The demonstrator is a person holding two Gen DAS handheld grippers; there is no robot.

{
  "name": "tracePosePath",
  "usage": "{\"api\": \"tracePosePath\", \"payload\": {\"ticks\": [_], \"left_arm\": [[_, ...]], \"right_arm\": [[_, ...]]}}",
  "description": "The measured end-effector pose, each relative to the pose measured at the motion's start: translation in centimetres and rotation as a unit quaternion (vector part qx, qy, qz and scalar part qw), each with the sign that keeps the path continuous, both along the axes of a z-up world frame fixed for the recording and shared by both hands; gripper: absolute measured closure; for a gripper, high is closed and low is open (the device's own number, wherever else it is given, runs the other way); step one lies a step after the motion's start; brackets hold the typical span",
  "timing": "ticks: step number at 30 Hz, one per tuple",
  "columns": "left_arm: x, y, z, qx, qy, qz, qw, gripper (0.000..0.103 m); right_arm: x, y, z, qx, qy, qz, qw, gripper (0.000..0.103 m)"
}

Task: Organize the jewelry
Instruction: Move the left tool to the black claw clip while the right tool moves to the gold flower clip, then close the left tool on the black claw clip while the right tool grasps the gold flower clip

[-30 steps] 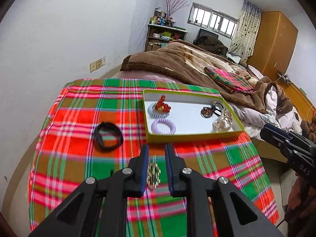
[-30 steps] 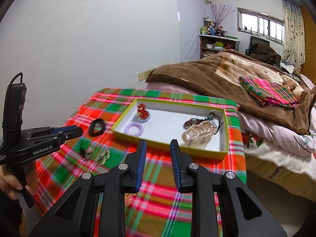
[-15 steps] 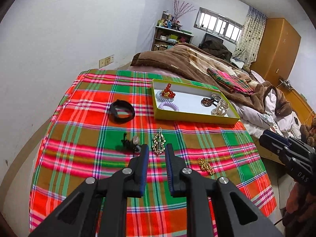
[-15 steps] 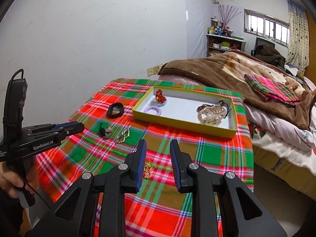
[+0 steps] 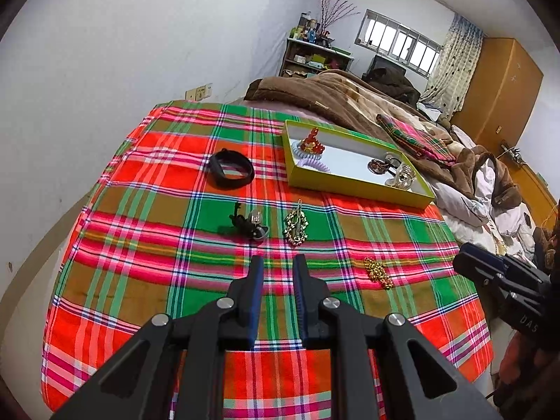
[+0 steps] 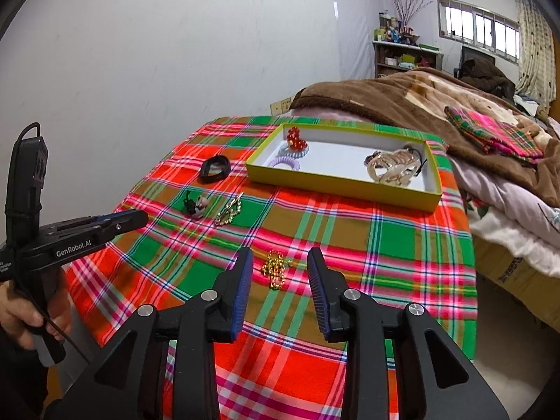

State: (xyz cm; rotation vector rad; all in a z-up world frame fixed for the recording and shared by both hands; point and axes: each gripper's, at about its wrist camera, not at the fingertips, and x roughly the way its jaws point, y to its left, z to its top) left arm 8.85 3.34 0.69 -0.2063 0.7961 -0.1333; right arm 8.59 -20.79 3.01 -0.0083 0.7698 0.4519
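Gold beads (image 6: 274,268) lie between the parted right gripper (image 6: 280,273) fingers.

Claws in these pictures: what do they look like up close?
Each claw is black plastic with triangular cut-outs, silver bolt heads and two fingers lined with ribbed blue pads. The left claw has white "GenRobot.AI" lettering, a black pistol grip, a thin black cable and an upright black box behind it.

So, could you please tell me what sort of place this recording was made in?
Most likely a home bedroom: a bed under a brown blanket, a wooden wardrobe beside a curtained window, and a cluttered shelf against the wall.
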Motion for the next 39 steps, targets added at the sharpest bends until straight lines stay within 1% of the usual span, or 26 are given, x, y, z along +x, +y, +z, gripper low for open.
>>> {"api": "tracePosePath", "payload": {"ticks": [2,5,12,18,26,30,32,33,34,35,36,39], "left_arm": [[0.1,0.1,-0.3,0.0,0.003,0.001,1.0,0.085],[0.4,0.2,-0.7,0.0,0.007,0.004,1.0,0.075],[2.0,0.9,-1.6,-0.008,0.023,0.013,0.9996,0.067],[3.9,1.2,-2.6,-0.018,0.04,0.016,0.9989,0.065],[6.1,1.3,-3.7,-0.023,0.052,0.017,0.9982,0.064],[7.1,1.2,-4.2,-0.023,0.058,0.017,0.9979,0.064],[7.5,1.2,-4.6,-0.022,0.061,0.018,0.9977,0.064],[7.7,1.2,-4.7,-0.022,0.063,0.018,0.9976,0.064],[7.9,1.2,-4.9,-0.022,0.064,0.018,0.9976,0.064],[8.0,1.1,-5.0,-0.021,0.066,0.018,0.9975,0.064],[8.2,1.1,-5.2,-0.02,0.068,0.018,0.9973,0.064],[8.5,0.8,-5.4,-0.011,0.065,0.017,0.9977,0.063]], "right_arm": [[0.2,0.2,-0.5,0.0,0.007,0.002,1.0,0.07],[0.5,0.8,-1.4,-0.003,0.018,0.008,1.0,0.07],[1.8,2.0,-3.5,-0.007,0.043,0.018,0.999,0.07],[3.0,2.6,-5.2,-0.012,0.064,0.025,0.998,0.07],[4.4,3.6,-6.5,-0.026,0.075,0.032,0.996,0.07],[4.5,4.2,-6.5,-0.044,0.062,0.035,0.996,0.07],[4.3,4.7,-6.5,-0.063,0.052,0.039,0.996,0.07],[4.1,4.8,-6.6,-0.073,0.045,0.039,0.996,0.073],[4.1,4.9,-6.6,-0.08,0.04,0.038,0.995,0.08],[4.1,4.9,-6.6,-0.085,0.038,0.034,0.995,0.084],[4.1,4.6,-6.7,-0.082,0.04,0.031,0.995,0.091],[4.4,4.1,-6.6,-0.074,0.044,0.026,0.996,0.092]]}}
